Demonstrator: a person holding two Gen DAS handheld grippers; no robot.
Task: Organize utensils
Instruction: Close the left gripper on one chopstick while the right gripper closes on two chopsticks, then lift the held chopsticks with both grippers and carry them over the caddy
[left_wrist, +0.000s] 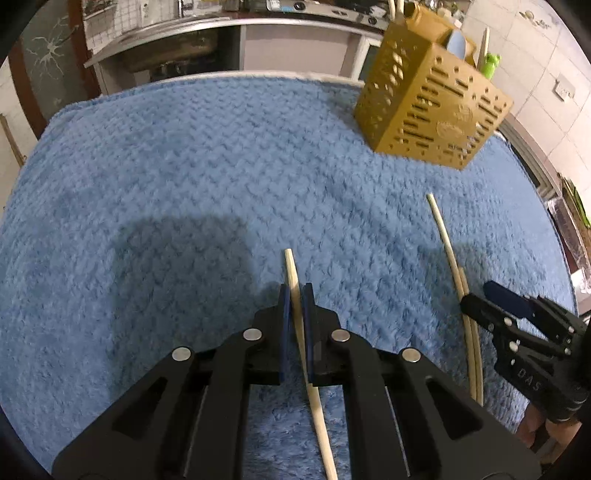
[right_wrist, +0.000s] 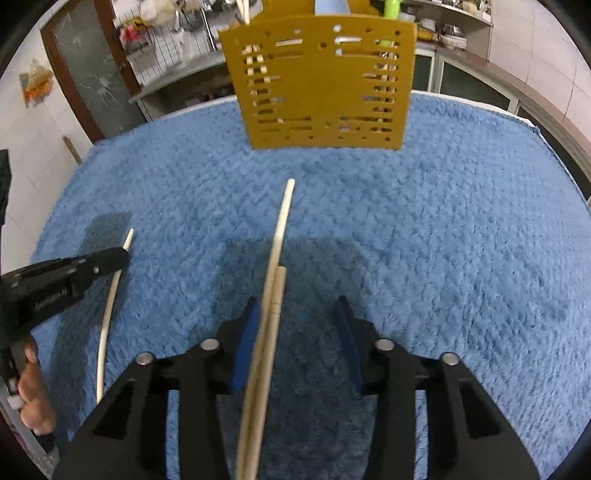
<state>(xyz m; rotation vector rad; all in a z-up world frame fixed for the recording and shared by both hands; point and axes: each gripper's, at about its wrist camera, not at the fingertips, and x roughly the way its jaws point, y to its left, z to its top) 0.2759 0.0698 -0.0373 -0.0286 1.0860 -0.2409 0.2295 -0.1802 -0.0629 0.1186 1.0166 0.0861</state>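
- Left wrist view: one pale chopstick (left_wrist: 295, 295) is clamped between the blue pads of the left tongs (left_wrist: 295, 295), its tip poking out ahead of them and its long end running back under the black frame.
- Right wrist view: two more chopsticks (right_wrist: 275, 291) lie side by side between the pads of the right tongs (right_wrist: 297, 310). They rest against the left pad, while the right pad stands clear of them, so the tongs are released and grip nothing.
- That makes three chopsticks outside the holder, counted across both views; the pair also shows in the left wrist view beside the right tongs (left_wrist: 476, 295).
- A mustard-yellow perforated utensil holder (right_wrist: 321, 81) stands upright at the far side of the surface, well apart from both tongs.
- In the holder there are pale sticks seen through the slots on the left and right sides, plus a blue item and a green item sticking out of the top; how many sticks cannot be told.
- A fluffy blue towel (left_wrist: 166, 177) covers the surface under everything.
- A person's hand (right_wrist: 33, 391) holds the left tongs' handle.
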